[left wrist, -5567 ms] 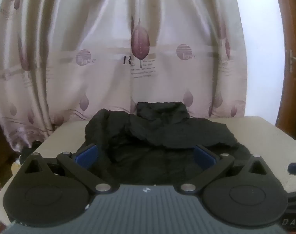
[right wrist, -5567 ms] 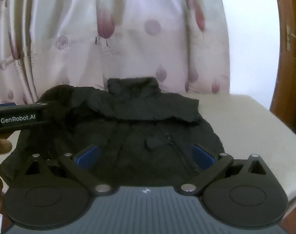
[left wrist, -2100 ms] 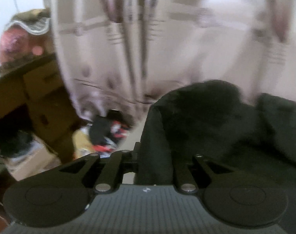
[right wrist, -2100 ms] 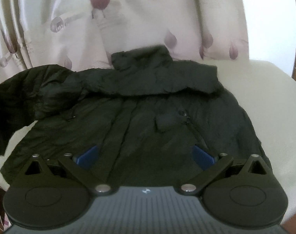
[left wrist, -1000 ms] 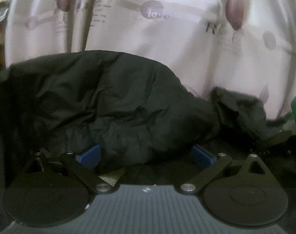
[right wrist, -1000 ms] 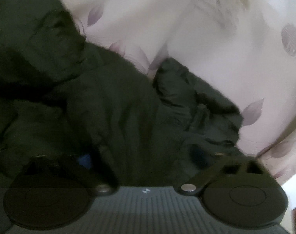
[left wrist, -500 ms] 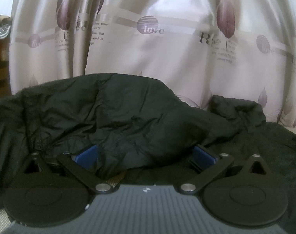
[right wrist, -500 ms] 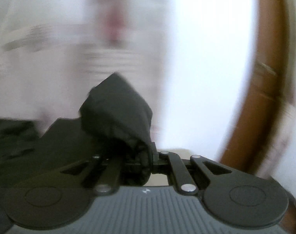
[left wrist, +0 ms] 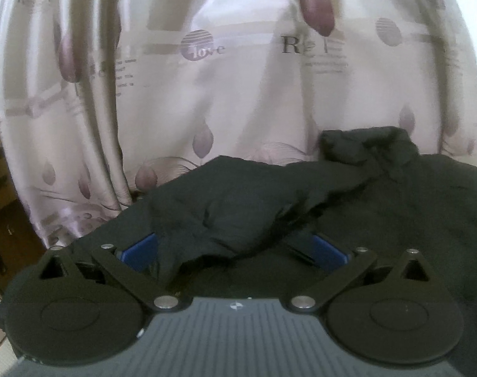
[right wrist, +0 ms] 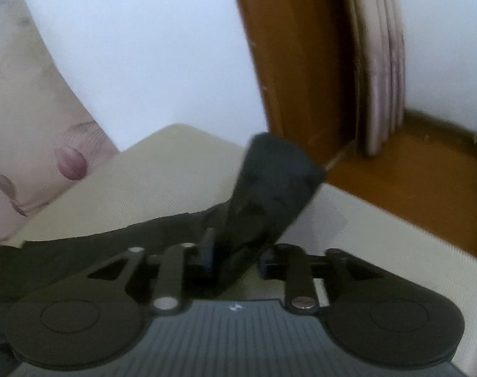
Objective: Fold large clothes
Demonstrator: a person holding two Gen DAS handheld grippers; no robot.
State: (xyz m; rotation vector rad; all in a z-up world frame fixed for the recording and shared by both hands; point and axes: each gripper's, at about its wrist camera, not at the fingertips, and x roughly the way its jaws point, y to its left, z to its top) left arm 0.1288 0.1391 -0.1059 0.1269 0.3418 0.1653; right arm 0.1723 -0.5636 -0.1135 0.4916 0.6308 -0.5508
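The right gripper (right wrist: 235, 259), jaws pinched on a sleeve end (right wrist: 269, 194) of the black jacket (left wrist: 379, 220), held it raised beyond the jacket's right edge, over the bare table (right wrist: 138, 188). The left gripper (left wrist: 235, 248), jaws wide, sat over the jacket's folded left sleeve.

A pale curtain (left wrist: 238, 94) printed with purple leaves and lettering is hung behind the cream bench (right wrist: 138, 188). A brown wooden frame (right wrist: 295, 62) is seen against the white wall (right wrist: 144, 47).
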